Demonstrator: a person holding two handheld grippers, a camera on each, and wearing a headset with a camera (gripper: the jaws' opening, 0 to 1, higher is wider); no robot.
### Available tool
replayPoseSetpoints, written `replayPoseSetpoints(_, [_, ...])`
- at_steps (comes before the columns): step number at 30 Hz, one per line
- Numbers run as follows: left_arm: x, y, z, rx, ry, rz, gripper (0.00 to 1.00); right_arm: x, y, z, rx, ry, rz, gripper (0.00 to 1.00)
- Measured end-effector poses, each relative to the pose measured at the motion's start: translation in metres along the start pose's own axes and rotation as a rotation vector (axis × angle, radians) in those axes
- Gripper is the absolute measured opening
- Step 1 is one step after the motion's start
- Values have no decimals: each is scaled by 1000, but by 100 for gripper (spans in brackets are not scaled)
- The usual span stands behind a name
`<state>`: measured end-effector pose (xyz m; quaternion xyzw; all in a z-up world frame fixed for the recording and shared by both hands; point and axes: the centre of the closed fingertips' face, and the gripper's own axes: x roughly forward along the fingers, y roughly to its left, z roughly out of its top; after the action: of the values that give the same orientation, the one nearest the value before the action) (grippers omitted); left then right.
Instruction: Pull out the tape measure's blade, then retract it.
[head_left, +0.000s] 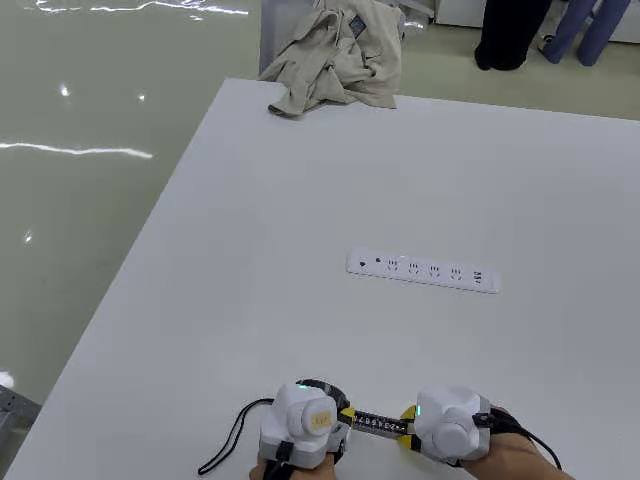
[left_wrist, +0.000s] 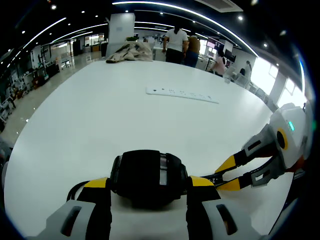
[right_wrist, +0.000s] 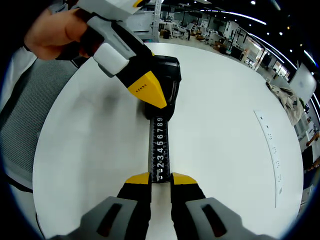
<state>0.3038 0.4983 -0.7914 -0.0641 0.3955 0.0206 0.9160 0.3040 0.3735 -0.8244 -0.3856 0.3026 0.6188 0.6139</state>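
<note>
A black tape measure case (left_wrist: 148, 176) sits on the white table, clamped between the yellow-tipped jaws of my left gripper (left_wrist: 150, 184). A short length of black blade (right_wrist: 160, 147) with white numbers runs out of the case (right_wrist: 164, 85). My right gripper (right_wrist: 160, 178) is shut on the blade's end. In the head view both grippers are at the near table edge, the left gripper (head_left: 335, 428) to the left and the right gripper (head_left: 408, 428) to the right, with the blade (head_left: 378, 423) stretched between them. A black wrist cord (head_left: 230, 440) trails left of the case.
A white power strip (head_left: 422, 270) lies flat on the white table (head_left: 300, 240) beyond the grippers. A beige jacket (head_left: 335, 52) is heaped at the far edge. People stand on the floor past the table. The table's left edge drops to a glossy floor.
</note>
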Motion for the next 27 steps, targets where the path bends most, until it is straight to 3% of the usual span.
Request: replayPoseSetpoints(27, [0, 0, 0, 4, 2, -4, 57, 13, 0, 24, -9, -30, -2, 14])
